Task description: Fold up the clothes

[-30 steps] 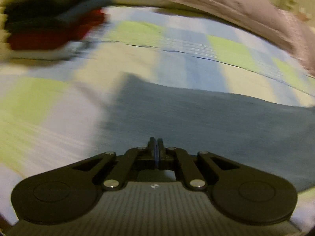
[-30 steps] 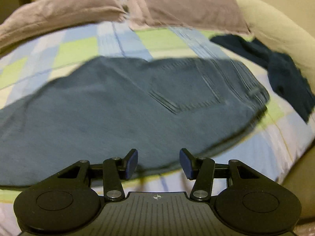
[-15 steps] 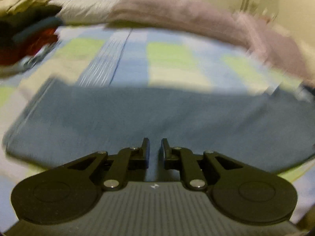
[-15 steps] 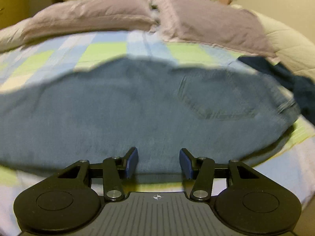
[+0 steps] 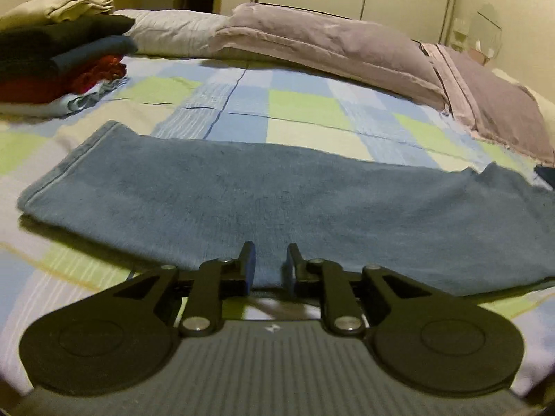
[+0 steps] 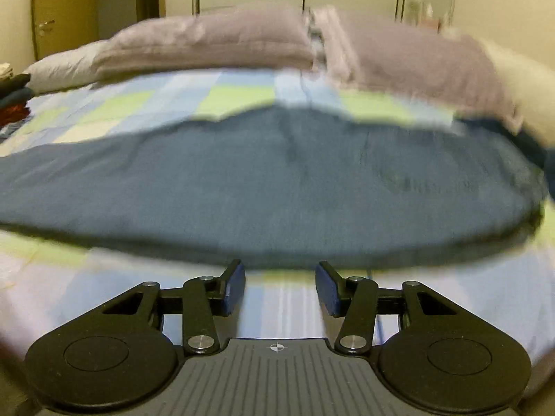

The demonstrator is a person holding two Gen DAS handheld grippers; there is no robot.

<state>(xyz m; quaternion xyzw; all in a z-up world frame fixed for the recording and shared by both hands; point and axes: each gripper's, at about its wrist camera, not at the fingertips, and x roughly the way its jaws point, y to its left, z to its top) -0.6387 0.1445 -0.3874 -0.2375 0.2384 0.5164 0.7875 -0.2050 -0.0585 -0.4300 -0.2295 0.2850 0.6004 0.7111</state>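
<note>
The bed has a checked cover. The blue jeans lie flat just past both tongs. The left tongs and right tongs are open and hold nothing. A thin grab might drop the jeans and spoil the fold.

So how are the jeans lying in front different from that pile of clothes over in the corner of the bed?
The jeans lie flat in one long strip across the bed; the pile is stacked in several folded layers. The jeans are a single blue piece; the pile mixes beige, dark, blue, red and pale items. The jeans sit just ahead of the open left gripper; the pile sits far back to the left. Both rest on the checked bedcover.
</note>
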